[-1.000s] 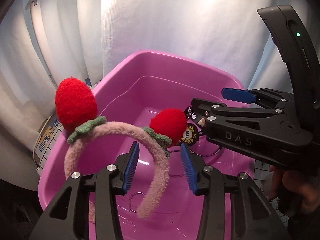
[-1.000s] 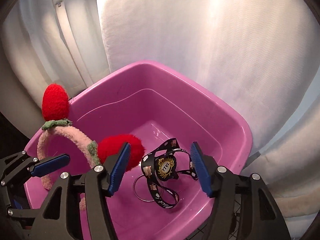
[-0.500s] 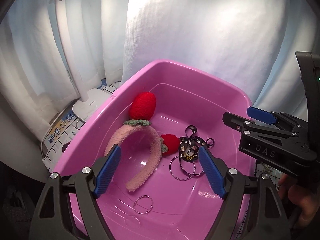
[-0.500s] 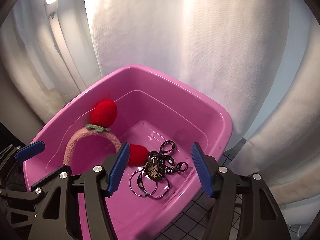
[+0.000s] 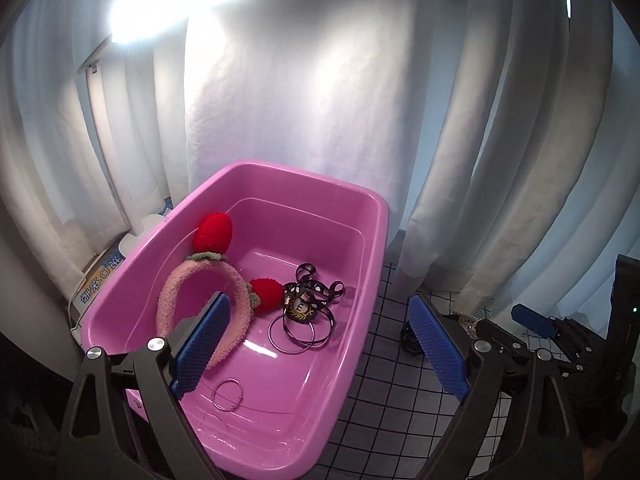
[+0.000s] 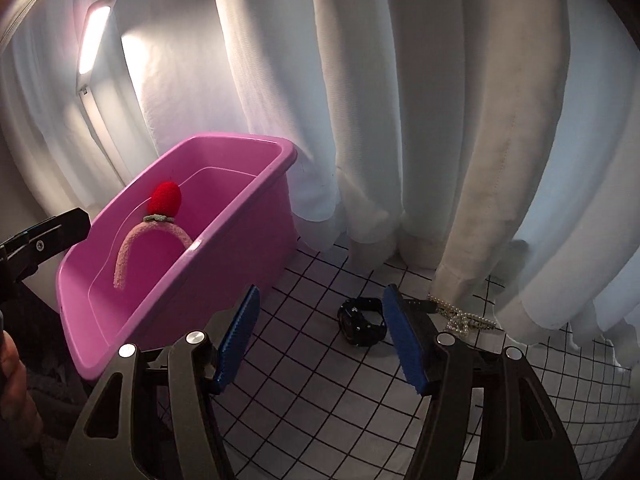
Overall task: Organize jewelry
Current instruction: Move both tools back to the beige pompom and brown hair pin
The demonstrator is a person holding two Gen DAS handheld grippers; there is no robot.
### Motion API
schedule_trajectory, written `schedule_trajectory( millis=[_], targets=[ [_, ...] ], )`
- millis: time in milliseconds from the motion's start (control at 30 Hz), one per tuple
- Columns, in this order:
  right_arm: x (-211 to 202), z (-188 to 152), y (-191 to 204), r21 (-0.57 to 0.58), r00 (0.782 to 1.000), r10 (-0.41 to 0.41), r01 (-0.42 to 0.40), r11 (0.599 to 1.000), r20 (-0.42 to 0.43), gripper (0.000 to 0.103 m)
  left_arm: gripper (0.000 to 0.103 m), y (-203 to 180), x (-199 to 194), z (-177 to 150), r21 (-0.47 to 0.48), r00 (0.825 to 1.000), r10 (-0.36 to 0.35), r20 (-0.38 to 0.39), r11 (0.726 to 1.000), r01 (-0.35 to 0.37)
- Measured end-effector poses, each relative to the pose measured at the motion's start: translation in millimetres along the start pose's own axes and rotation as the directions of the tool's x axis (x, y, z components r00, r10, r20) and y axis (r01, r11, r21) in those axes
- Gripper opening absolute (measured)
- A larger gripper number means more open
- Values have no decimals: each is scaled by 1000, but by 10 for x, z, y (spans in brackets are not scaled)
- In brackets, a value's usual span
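A pink tub (image 5: pixel 280 168) (image 6: pixel 256 208) holds a fuzzy pink headband with red strawberries (image 5: pixel 236 284) (image 6: pixel 160 236), a black printed strap with metal rings (image 5: pixel 308 304) and a small loose ring (image 5: pixel 228 394). On the grid cloth to the right of the tub lie a black watch (image 6: pixel 362 320) (image 5: pixel 410 338) and a pearl necklace (image 6: pixel 460 316) (image 5: pixel 466 318). My left gripper (image 5: pixel 320 344) is open and empty above the tub's near right corner. My right gripper (image 6: pixel 320 340) is open and empty over the cloth, near the watch.
White curtains (image 6: pixel 400 120) hang close behind the tub and cloth. A lit lamp (image 6: pixel 94 36) stands at the back left. A box with printed characters (image 5: pixel 100 280) lies left of the tub. The grid cloth (image 6: pixel 320 420) spreads to the right.
The left gripper let the headband go into the tub, opened wide and pulled back. The right gripper swung right, away from the tub, toward the watch and pearls.
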State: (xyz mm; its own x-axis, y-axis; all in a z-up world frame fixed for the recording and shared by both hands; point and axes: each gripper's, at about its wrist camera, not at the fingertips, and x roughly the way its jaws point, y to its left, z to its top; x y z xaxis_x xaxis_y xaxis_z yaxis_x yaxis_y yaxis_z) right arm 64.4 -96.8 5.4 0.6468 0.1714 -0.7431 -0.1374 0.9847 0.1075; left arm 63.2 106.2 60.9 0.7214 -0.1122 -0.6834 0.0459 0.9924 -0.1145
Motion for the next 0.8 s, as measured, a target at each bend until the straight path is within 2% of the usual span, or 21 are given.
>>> schedule_trajectory(
  millis=[200, 367, 567, 800],
  targets=[
    [-275, -531, -941, 159, 991, -126, 131, 979, -39, 61, 90, -686, 131, -258, 55, 995, -95, -43, 994, 97],
    [-269, -973, -1569, 223, 973, -207, 225, 949, -101, 61, 90, -1226, 384, -614, 115, 987, -125, -99, 984, 136],
    [53, -1332, -2011, 238, 963, -213, 248, 939, -164, 61, 90, -1755, 784, -1081, 173, 981, -103, -164, 976, 132],
    [548, -1419, -2131, 202, 964, -168, 210, 957, -205, 61, 90, -2014, 1169, -1385, 195, 977, -47, -207, 977, 89]
  ],
)
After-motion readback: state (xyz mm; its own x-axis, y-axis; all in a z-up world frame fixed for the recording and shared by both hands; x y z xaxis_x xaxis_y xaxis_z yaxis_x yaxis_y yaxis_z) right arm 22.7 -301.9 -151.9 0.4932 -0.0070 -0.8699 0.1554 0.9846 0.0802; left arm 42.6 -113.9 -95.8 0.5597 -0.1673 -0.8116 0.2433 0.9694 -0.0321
